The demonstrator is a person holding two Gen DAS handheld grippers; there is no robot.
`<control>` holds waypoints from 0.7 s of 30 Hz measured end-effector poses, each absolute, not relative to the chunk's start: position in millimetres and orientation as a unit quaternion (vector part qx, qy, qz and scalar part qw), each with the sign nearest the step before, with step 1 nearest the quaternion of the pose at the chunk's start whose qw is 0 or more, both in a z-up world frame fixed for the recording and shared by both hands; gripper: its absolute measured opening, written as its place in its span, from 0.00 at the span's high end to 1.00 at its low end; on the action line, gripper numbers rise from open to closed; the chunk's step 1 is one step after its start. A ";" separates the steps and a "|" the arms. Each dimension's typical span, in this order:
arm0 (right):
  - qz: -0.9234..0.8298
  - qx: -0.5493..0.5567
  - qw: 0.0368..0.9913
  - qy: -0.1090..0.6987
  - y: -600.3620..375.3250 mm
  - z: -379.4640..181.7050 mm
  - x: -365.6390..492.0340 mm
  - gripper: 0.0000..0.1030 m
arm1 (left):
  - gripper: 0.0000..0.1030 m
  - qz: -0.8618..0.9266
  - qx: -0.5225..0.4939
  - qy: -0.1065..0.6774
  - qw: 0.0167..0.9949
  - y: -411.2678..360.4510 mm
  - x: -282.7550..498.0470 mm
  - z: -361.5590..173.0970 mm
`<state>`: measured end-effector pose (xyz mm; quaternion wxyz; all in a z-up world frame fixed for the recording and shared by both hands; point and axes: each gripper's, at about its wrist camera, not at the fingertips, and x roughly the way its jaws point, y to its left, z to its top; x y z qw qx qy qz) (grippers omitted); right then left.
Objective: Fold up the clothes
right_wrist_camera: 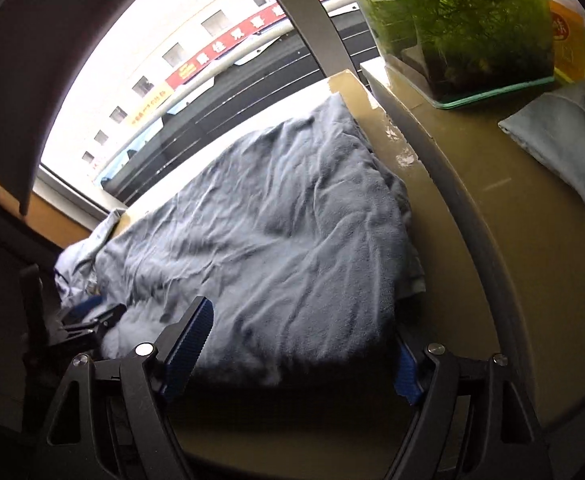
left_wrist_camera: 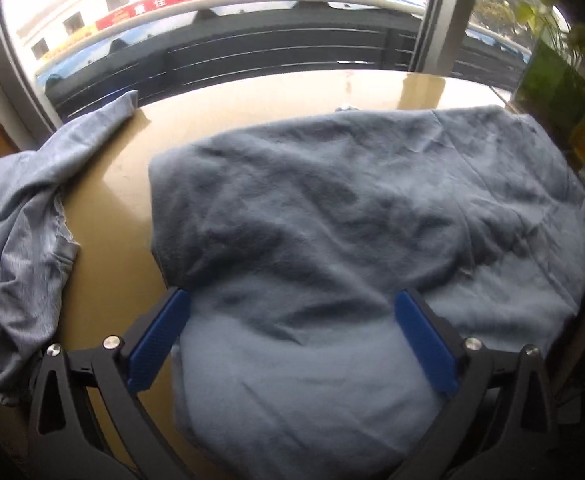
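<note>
Grey-blue fleece garment (left_wrist_camera: 332,216), folded to a thick slab, lies on the tan table (left_wrist_camera: 104,216) by the window; a second, lighter garment (left_wrist_camera: 16,232) sits crumpled to its left. Left gripper (left_wrist_camera: 292,300) and right gripper (right_wrist_camera: 304,344) both stand apart over its near edge, clamping nothing. Best practice, judged: seize both near corners through all layers, lift evenly, then fold.

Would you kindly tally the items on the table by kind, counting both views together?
Garments: 3: folded blue-grey fleece, crumpled light grey garment, pale folded piece
Glass plant tanks: 1
Orange packages: 1
Total: 5
</note>
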<state>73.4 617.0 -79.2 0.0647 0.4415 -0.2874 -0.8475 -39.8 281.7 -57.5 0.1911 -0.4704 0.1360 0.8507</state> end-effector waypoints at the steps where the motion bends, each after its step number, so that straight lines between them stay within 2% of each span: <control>1: -0.842 0.439 0.066 -0.307 622.7 -80.8 74.1 0.24 | 0.00 0.850 -0.474 0.126 0.193 278.6 -41.2 -58.3; 2: -0.835 0.440 0.062 -0.325 629.5 -83.8 75.0 0.43 | 0.00 0.850 -0.476 0.120 0.192 277.0 -41.8 -58.5; 3: -0.827 0.443 0.055 -0.343 635.8 -89.4 75.3 0.70 | 0.00 0.851 -0.476 0.117 0.191 276.8 -41.6 -58.0; 4: -0.818 0.443 0.055 -0.363 642.0 -95.4 76.1 0.78 | 0.00 0.852 -0.475 0.116 0.189 277.4 -40.8 -58.1; 6: -0.803 0.436 0.063 -0.401 649.0 -101.7 78.5 0.80 | 0.00 0.854 -0.471 0.115 0.189 279.4 -38.6 -58.9; 8: -0.808 0.439 0.061 -0.389 645.1 -97.6 76.8 0.80 | 0.00 0.855 -0.470 0.114 0.188 279.4 -37.8 -58.6; 12: -0.850 0.434 0.069 -0.289 616.1 -53.7 61.0 0.81 | 0.02 0.852 -0.478 0.094 0.190 273.2 -39.1 -55.8; 14: -0.870 0.417 0.106 -0.241 589.9 -15.2 52.3 0.82 | 0.19 0.852 -0.480 0.045 0.206 258.7 -39.7 -44.5; 17: -0.887 0.394 0.178 -0.160 541.3 49.1 44.5 0.83 | 0.19 0.849 -0.476 -0.047 0.224 223.4 -42.0 -20.5; 19: -0.884 0.390 0.239 -0.102 498.8 87.2 45.6 0.83 | 0.19 0.863 -0.459 -0.072 0.200 195.1 -39.9 -5.3; 21: -0.868 0.392 0.299 -0.053 449.5 101.7 44.1 0.83 | 0.18 0.877 -0.441 -0.092 0.169 166.2 -36.7 8.3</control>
